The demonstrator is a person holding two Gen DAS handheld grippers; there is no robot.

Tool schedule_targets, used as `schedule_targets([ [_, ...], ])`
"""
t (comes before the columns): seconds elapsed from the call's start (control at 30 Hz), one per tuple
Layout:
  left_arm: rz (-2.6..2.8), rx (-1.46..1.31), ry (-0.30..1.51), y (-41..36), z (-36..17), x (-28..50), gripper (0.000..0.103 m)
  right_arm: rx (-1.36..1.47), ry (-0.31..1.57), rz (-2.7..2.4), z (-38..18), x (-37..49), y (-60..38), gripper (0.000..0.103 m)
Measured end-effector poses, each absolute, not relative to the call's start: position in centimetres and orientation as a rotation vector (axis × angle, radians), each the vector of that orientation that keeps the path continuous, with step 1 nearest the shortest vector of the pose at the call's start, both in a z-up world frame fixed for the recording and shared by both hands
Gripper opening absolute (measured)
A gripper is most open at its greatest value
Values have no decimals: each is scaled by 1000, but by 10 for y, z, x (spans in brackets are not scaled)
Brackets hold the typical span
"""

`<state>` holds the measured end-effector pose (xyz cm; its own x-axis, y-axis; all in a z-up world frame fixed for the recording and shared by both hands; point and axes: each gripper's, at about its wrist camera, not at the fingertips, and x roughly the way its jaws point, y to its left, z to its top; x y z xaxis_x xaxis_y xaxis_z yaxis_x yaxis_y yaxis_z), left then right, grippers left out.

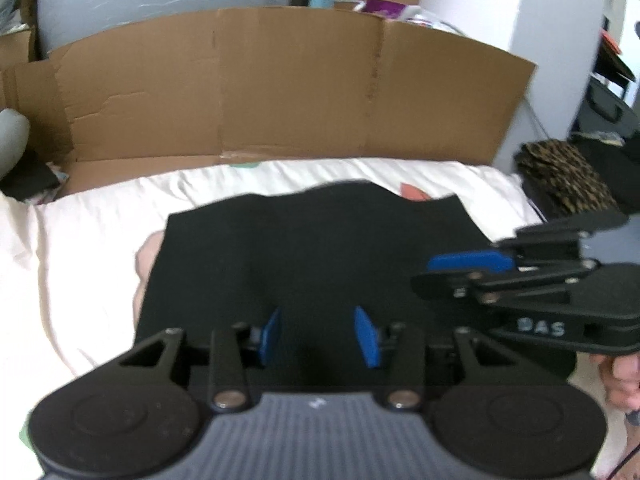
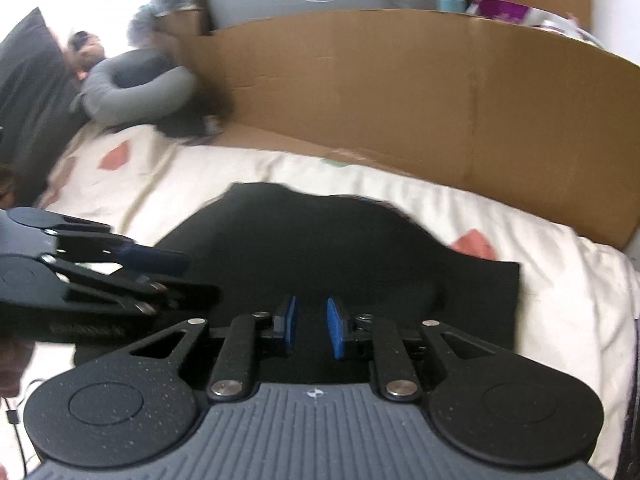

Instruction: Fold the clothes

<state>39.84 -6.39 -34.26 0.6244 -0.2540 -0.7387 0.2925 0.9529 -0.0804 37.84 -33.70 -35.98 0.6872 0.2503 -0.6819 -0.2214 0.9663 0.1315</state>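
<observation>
Because both the left gripper point(image 1: 318, 334) and right gripper point(image 2: 312, 328) hover narrowly parted and empty over the black garment point(image 1: 312, 248), a shallow pinch may miss a layer and drag the fold askew.

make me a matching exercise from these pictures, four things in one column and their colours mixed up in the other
Things:
1. garment under the claws
2. neck pillow
3. cardboard sheet standing behind the bed
4. claw pads

Colours:
a. brown
b. blue
c. black
d. grey

Pairs: 1-c, 2-d, 3-a, 4-b
</observation>
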Motion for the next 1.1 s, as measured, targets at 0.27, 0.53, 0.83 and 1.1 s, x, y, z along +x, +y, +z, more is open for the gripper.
schedule_targets([
  [0.27, -323, 100, 889, -61, -366, 380, 45, -69, 842, 307, -386, 367, -320, 33],
  [0.53, -273, 118, 900, -33, -363, 378, 52, -76, 866, 234, -390, 355, -343, 33],
  [0.83, -185, 12, 927, 8, -346, 355, 51, 11, 875, 136, -379, 333, -377, 33],
  [1.1, -228, -32, 924, -4, -330, 333, 51, 16, 879, 175, -372, 313, -370, 36],
])
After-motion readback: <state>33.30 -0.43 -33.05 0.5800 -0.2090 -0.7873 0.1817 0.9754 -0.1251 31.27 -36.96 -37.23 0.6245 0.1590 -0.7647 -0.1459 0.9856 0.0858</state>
